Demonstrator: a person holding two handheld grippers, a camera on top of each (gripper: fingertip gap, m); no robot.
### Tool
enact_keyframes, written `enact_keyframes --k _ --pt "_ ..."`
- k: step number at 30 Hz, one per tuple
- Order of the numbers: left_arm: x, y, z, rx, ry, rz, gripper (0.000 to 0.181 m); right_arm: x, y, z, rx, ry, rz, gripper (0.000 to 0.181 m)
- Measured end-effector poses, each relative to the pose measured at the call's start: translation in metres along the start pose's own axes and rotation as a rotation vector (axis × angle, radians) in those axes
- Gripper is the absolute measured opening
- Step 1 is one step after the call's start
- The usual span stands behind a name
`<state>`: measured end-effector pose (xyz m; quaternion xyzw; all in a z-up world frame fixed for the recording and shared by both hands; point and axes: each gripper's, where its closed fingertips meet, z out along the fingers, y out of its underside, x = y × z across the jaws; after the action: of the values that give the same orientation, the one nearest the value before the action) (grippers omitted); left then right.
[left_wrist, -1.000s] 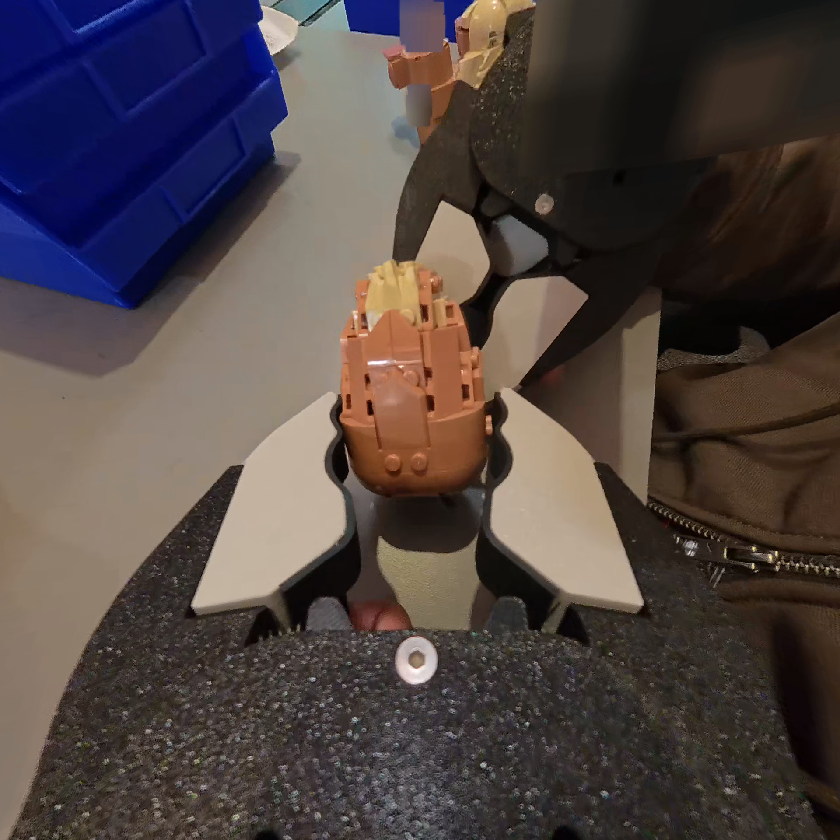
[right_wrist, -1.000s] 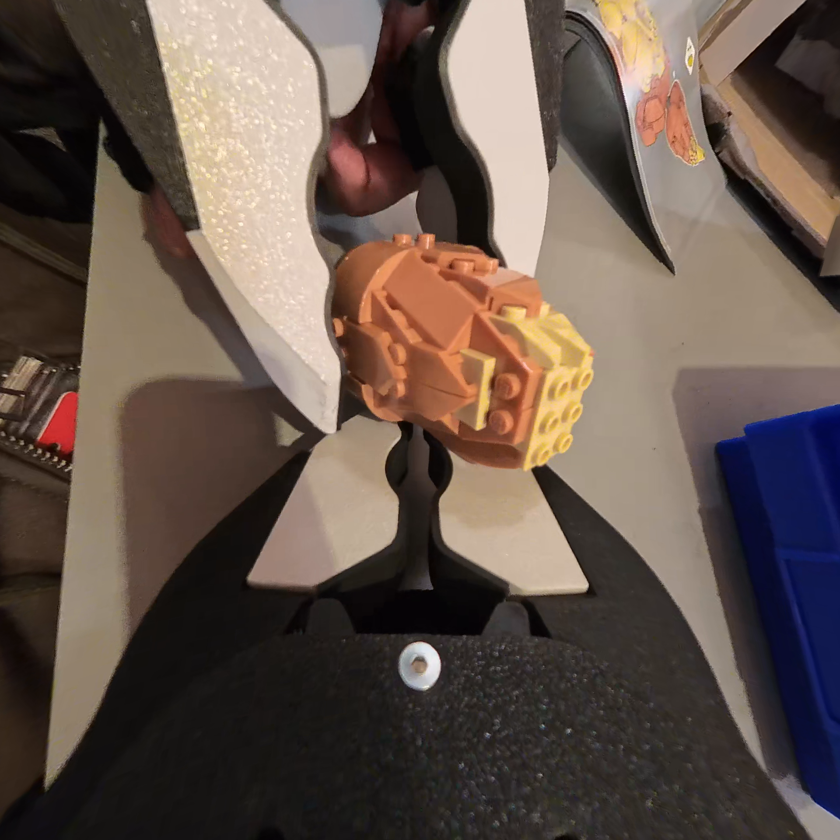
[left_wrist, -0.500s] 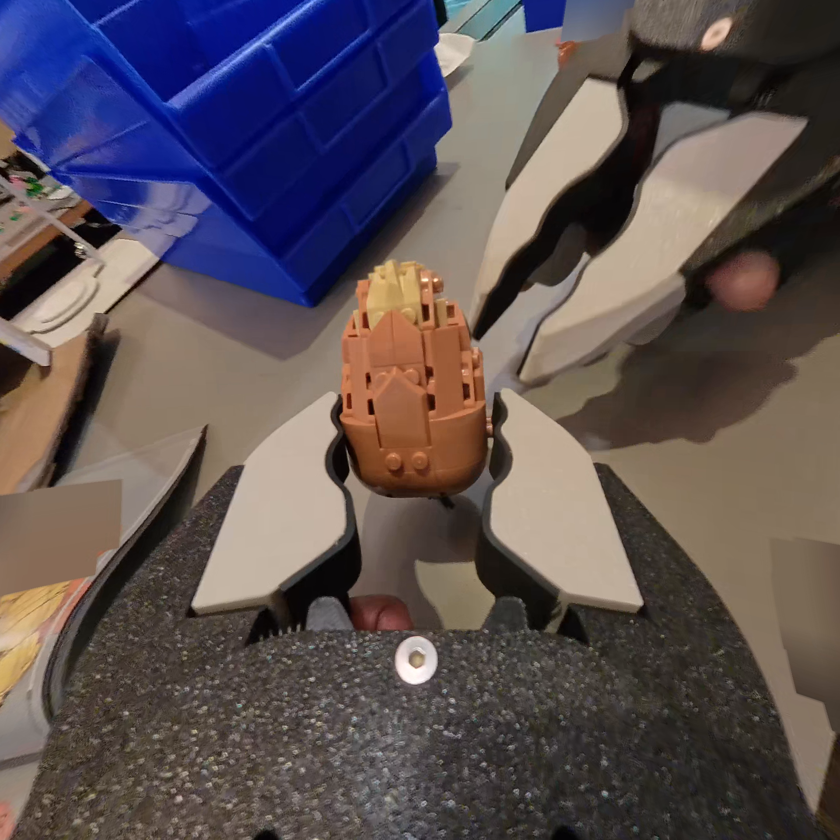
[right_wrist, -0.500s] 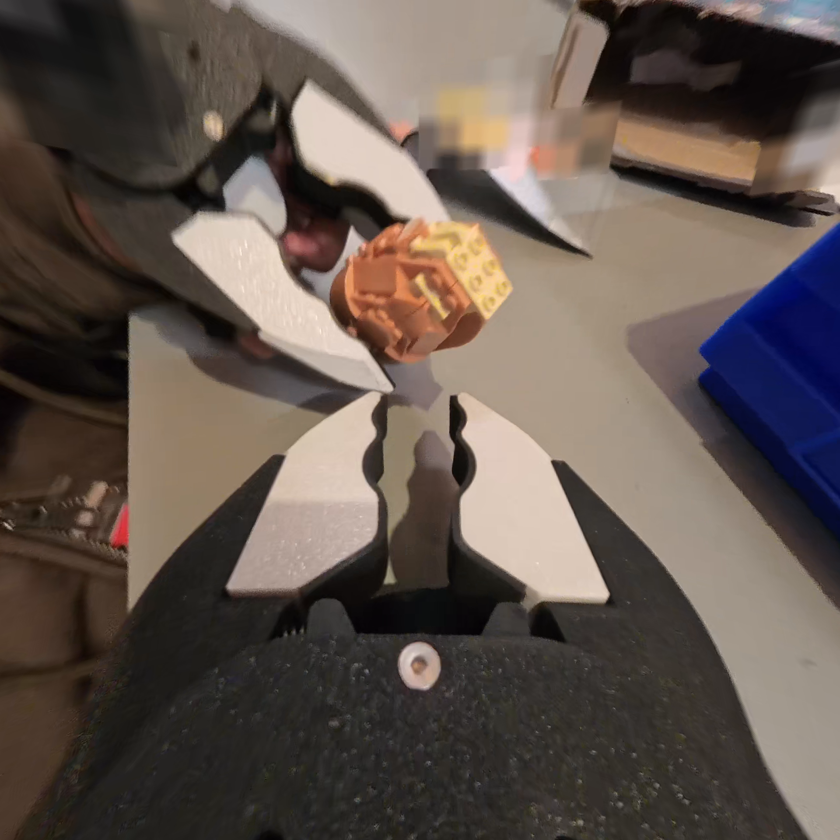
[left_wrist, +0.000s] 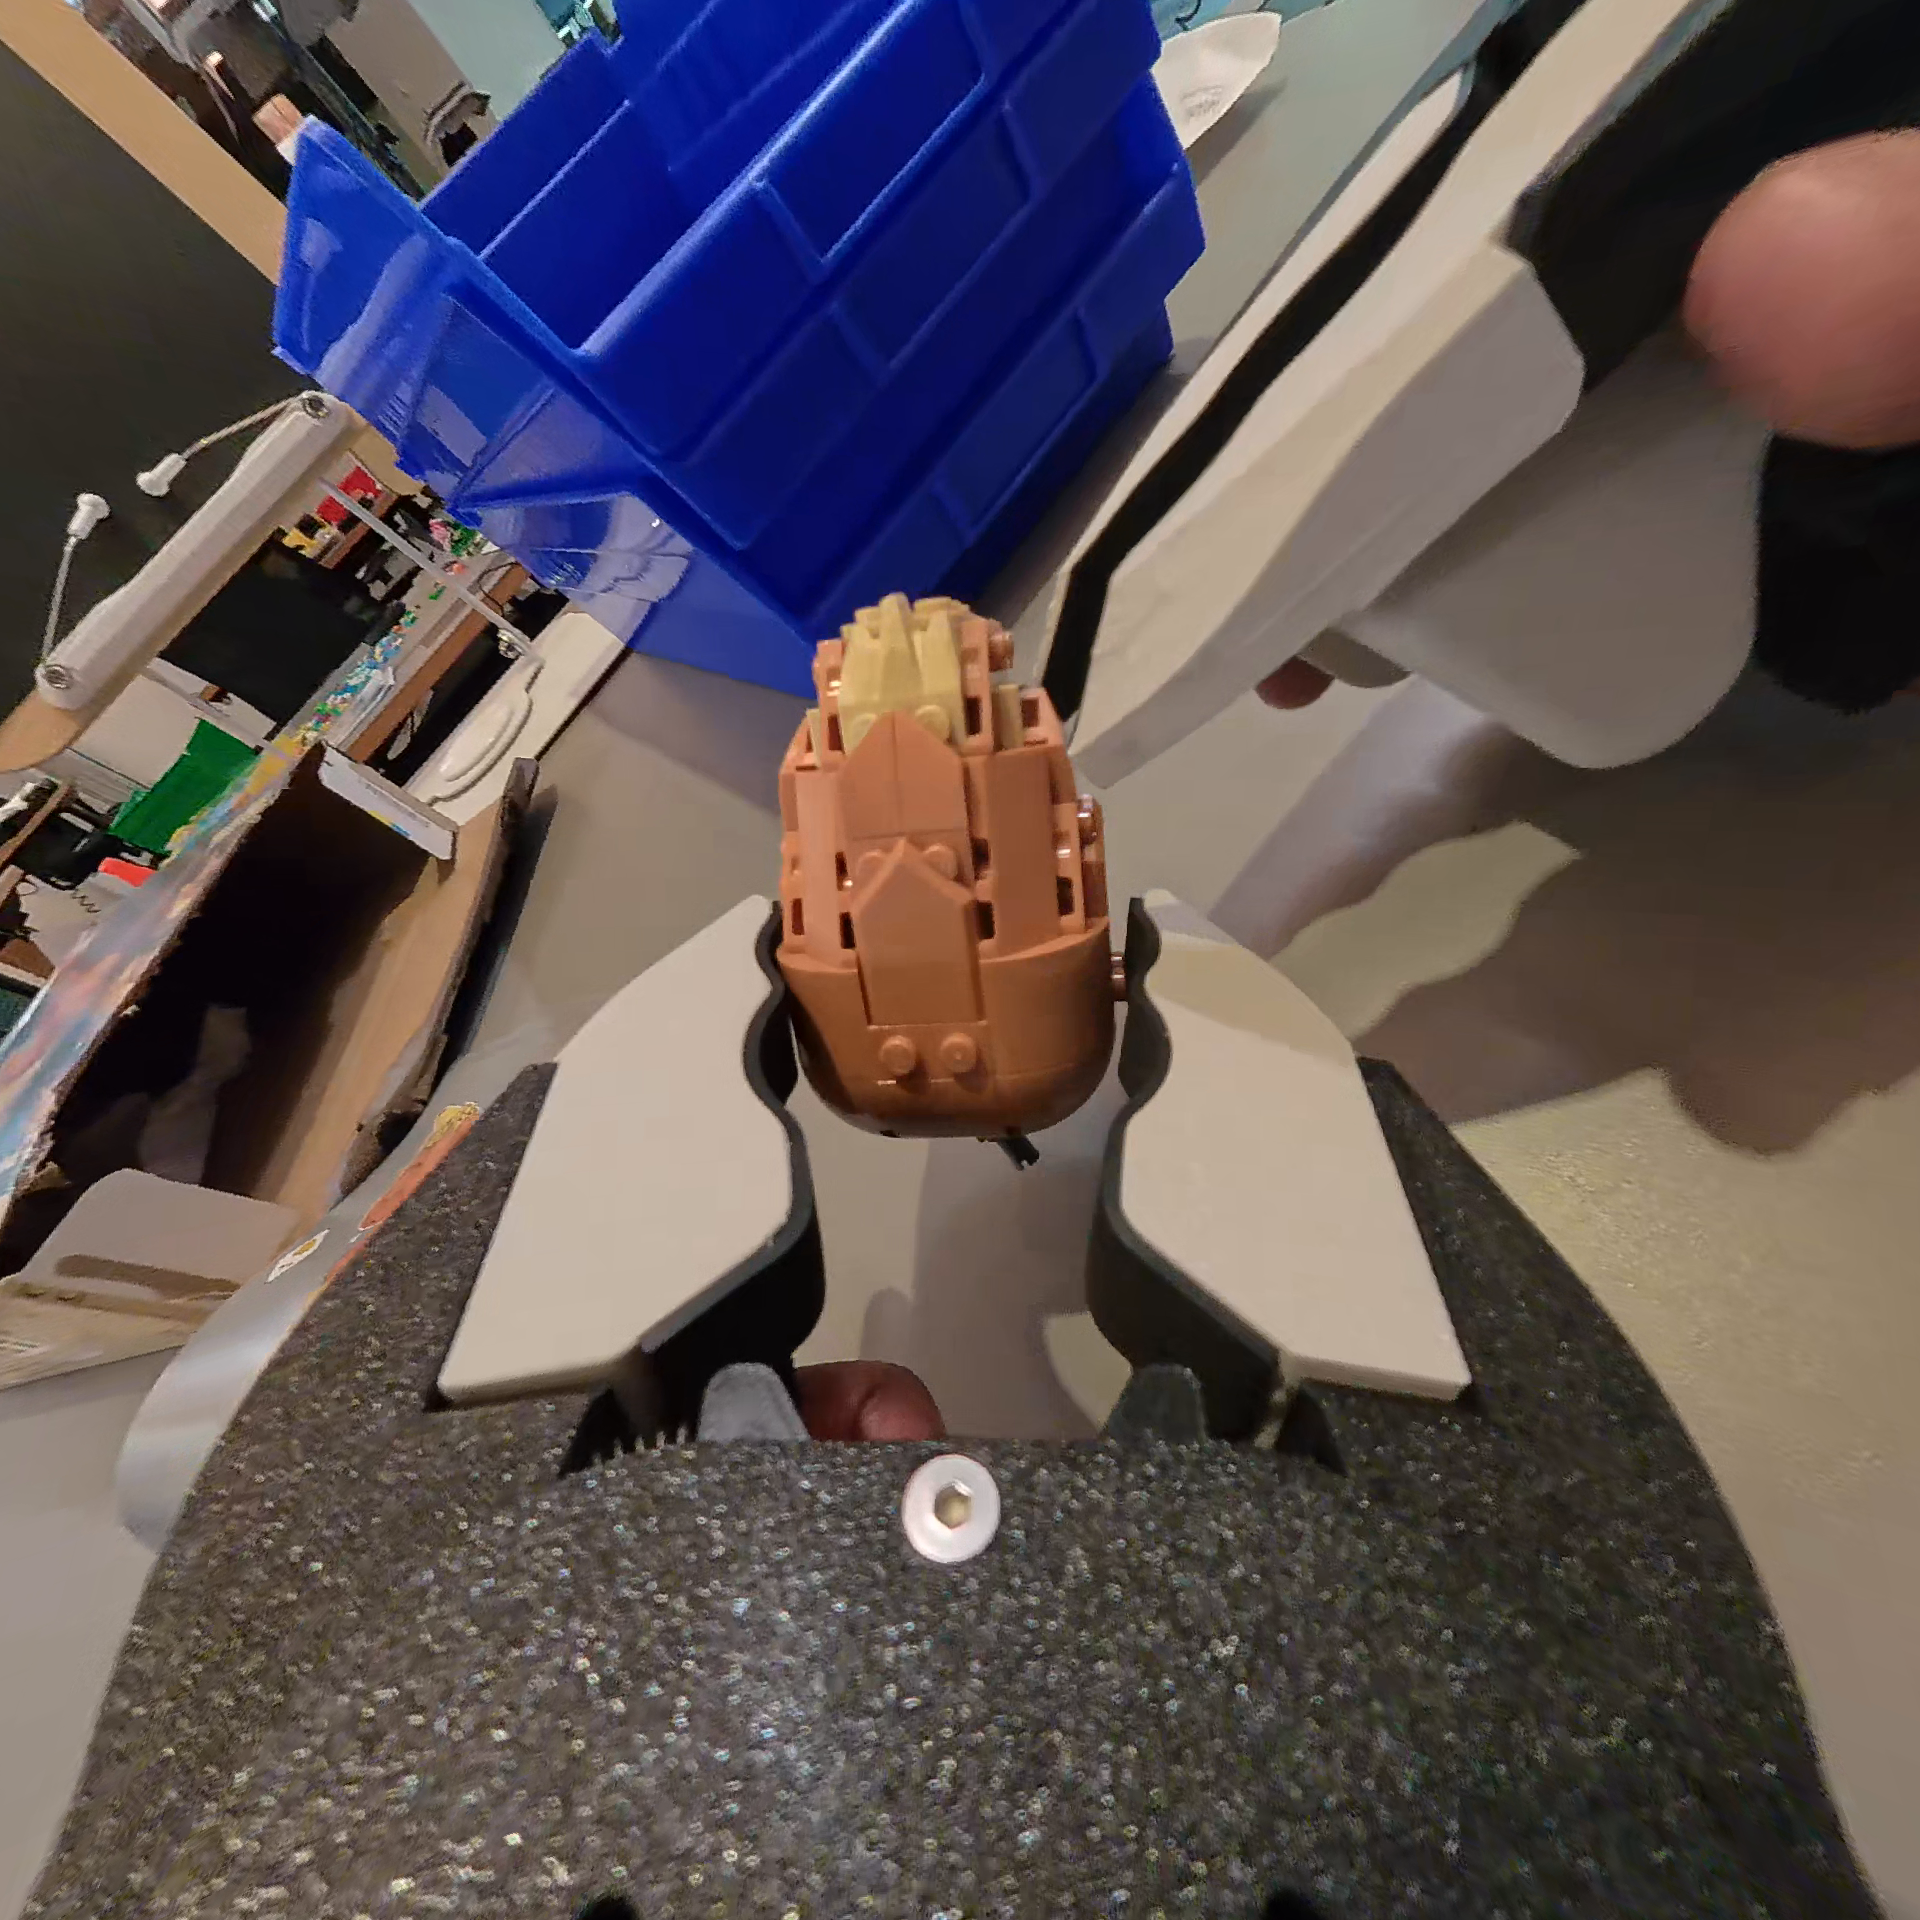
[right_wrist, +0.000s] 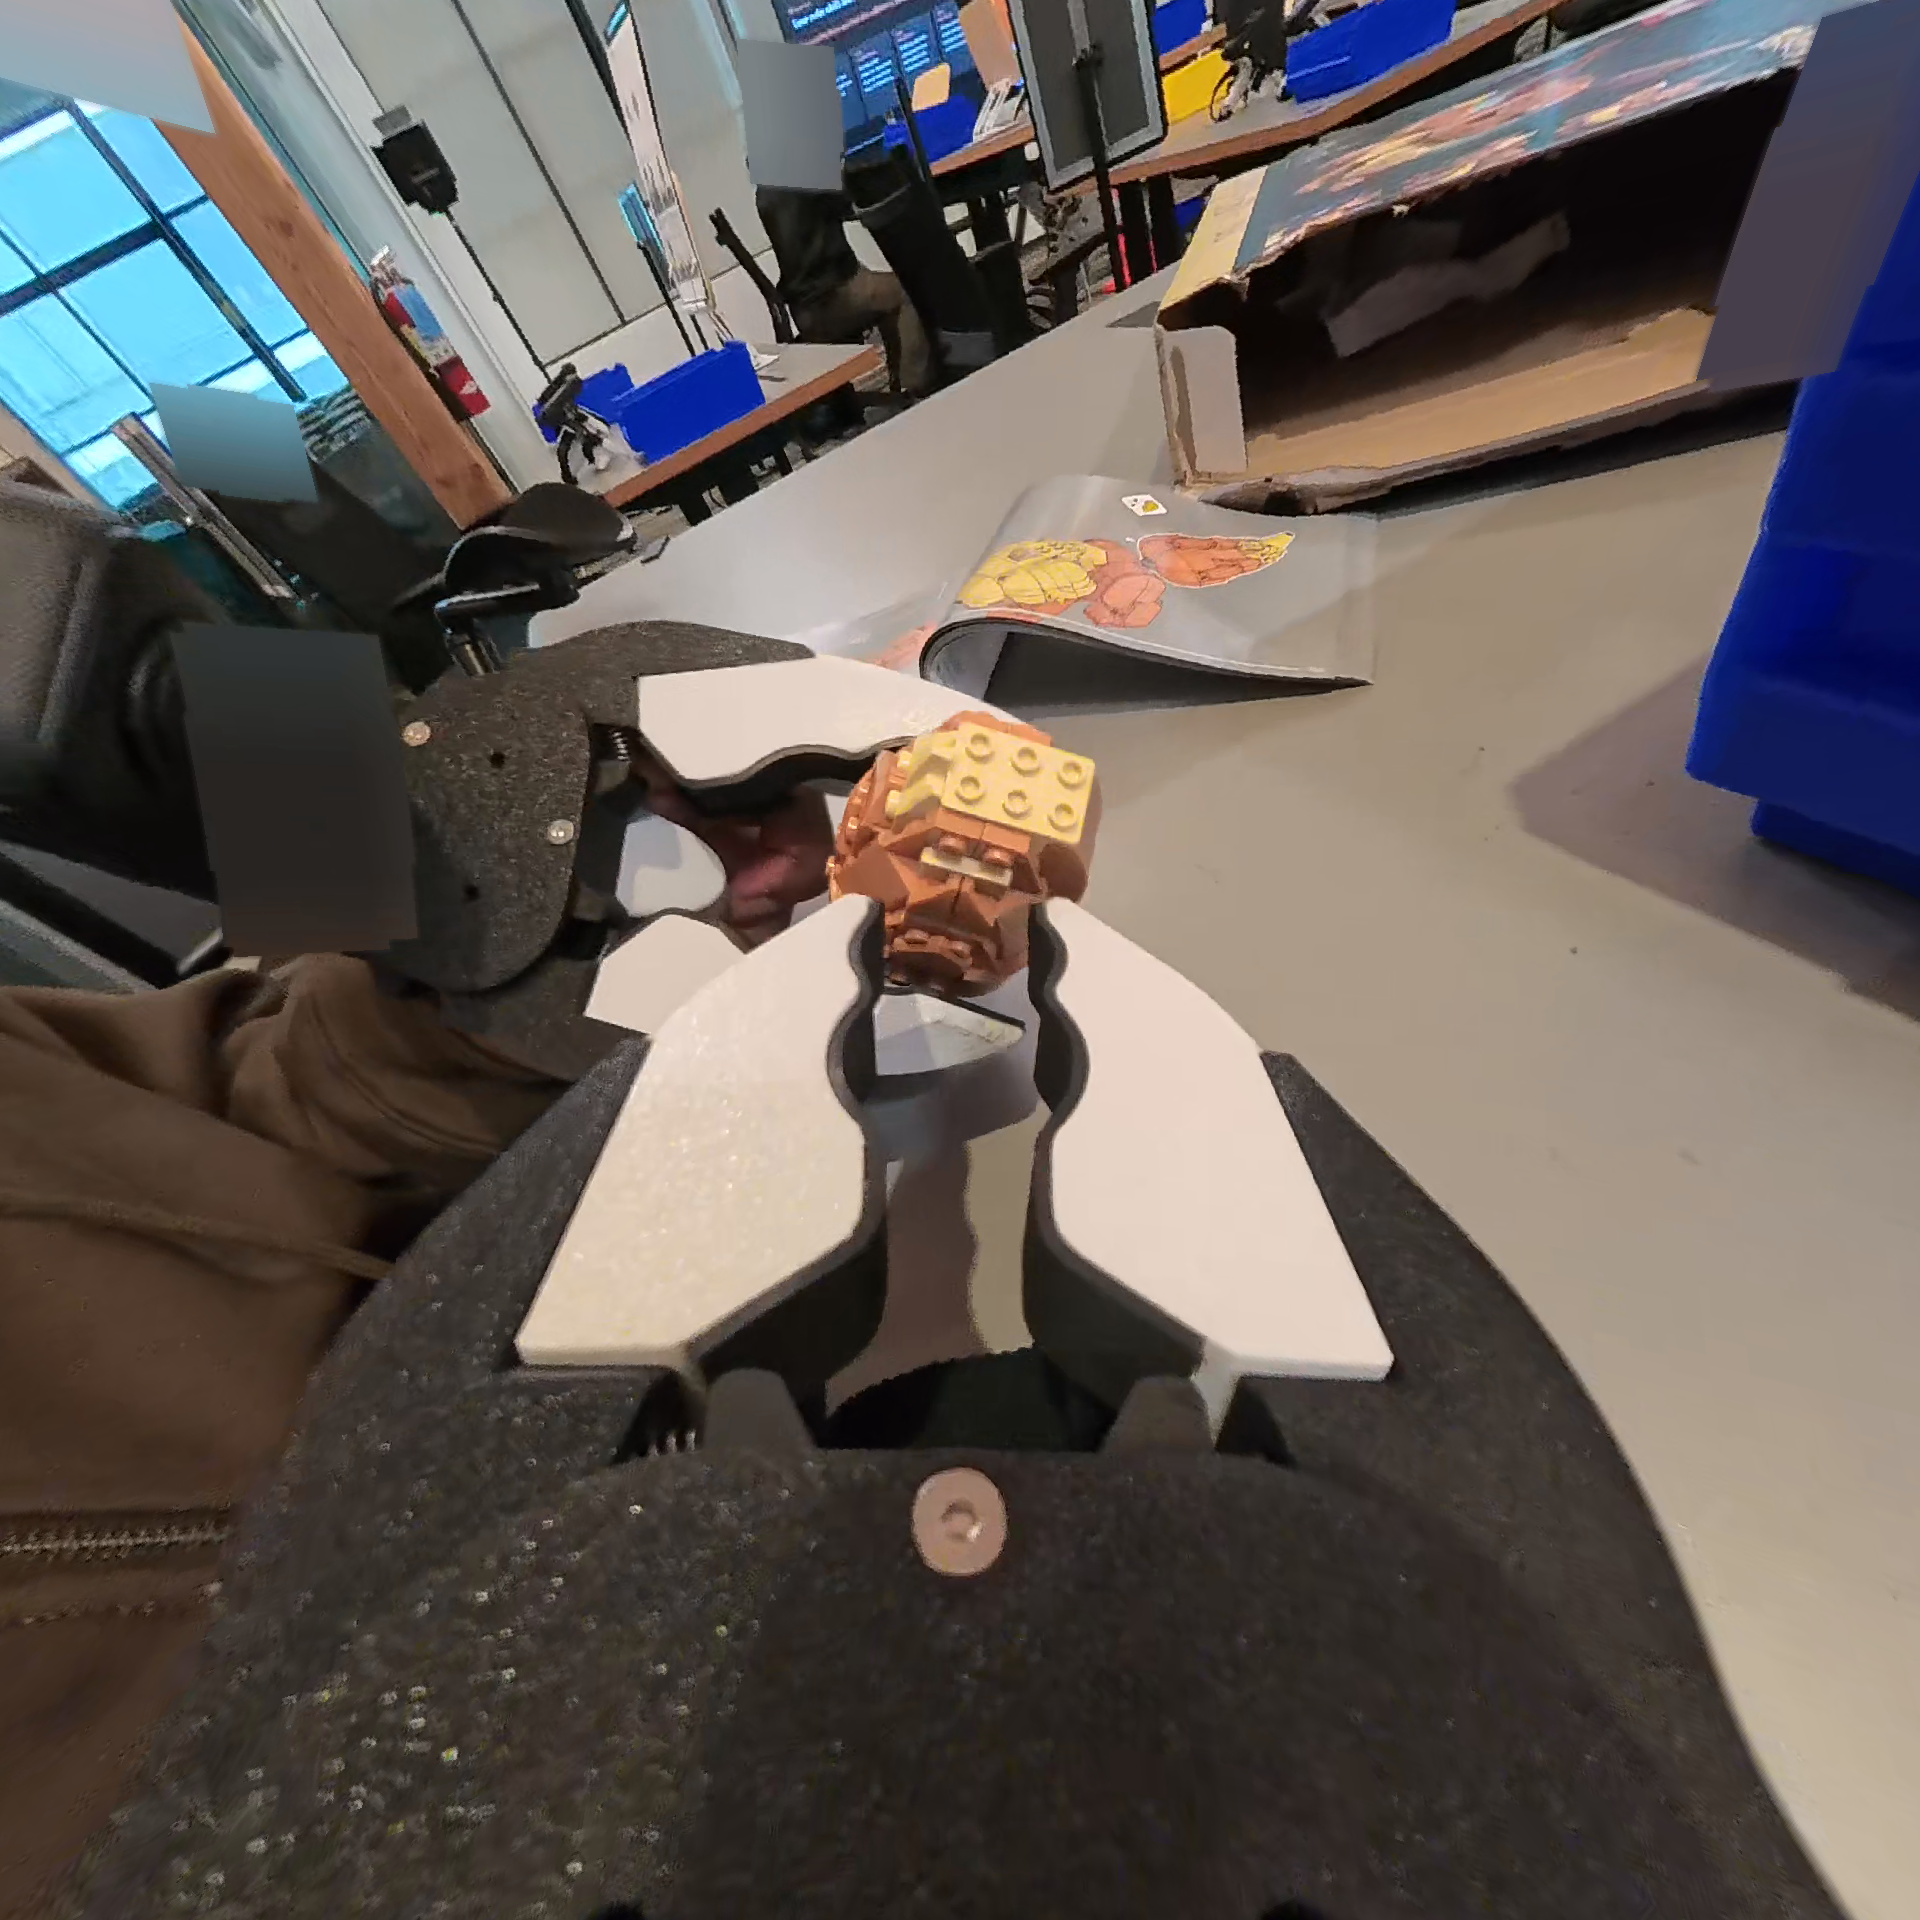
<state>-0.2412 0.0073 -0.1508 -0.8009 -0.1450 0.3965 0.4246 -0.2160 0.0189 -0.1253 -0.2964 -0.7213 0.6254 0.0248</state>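
My left gripper (left_wrist: 945, 925) is shut on a brown brick-built rounded model (left_wrist: 935, 935) with a tan-yellow end and holds it above the grey table (left_wrist: 1662, 1299). In the right wrist view the same model (right_wrist: 966, 842) shows its yellow studded plate on top, with the left gripper (right_wrist: 821, 842) clamped on it from the left. My right gripper (right_wrist: 956, 925) is open, and its fingertips (right_wrist: 1081, 966) flank the model's lower end. I cannot tell if they touch it. In the left wrist view the right gripper (left_wrist: 1070, 717) sits blurred just right of the model's far end.
Stacked blue bins (left_wrist: 779, 291) stand behind the model and also show at the right edge (right_wrist: 1829, 623). An open cardboard box (right_wrist: 1455, 343) and an open picture booklet (right_wrist: 1143, 592) lie on the table (right_wrist: 1455, 1039). A brown jacket (right_wrist: 208, 1195) is at the near left. The grippers are tip to tip, or close to it.
My right gripper went from shut to open and swung round to the model's end. My left gripper kept its hold on the model and turned left, toward the bins and the box.
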Motion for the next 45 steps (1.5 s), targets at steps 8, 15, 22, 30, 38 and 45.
enact_keyframes --k 8,15,22,30,38,45 --pt "-0.006 -0.003 -0.002 0.012 -0.056 0.022 0.061 0.004 -0.007 -0.002 0.063 -0.022 0.139 0.024" --pt "-0.011 -0.003 -0.003 -0.001 -0.116 0.064 0.061 0.006 -0.008 0.001 0.082 -0.018 0.189 0.022" --pt "-0.016 -0.005 -0.004 -0.013 -0.188 0.133 0.061 0.003 -0.01 0.004 0.109 -0.058 0.269 0.021" --pt "-0.015 -0.007 -0.006 0.007 -0.171 0.109 0.061 0.0 -0.013 0.004 0.139 -0.082 0.304 0.016" --pt "-0.013 -0.006 -0.006 0.015 -0.141 0.109 0.061 0.0 -0.012 0.002 0.114 -0.064 0.219 0.012" --pt "-0.009 -0.005 -0.004 0.015 -0.115 0.119 0.061 0.002 -0.013 -0.003 0.105 -0.068 0.173 0.0"
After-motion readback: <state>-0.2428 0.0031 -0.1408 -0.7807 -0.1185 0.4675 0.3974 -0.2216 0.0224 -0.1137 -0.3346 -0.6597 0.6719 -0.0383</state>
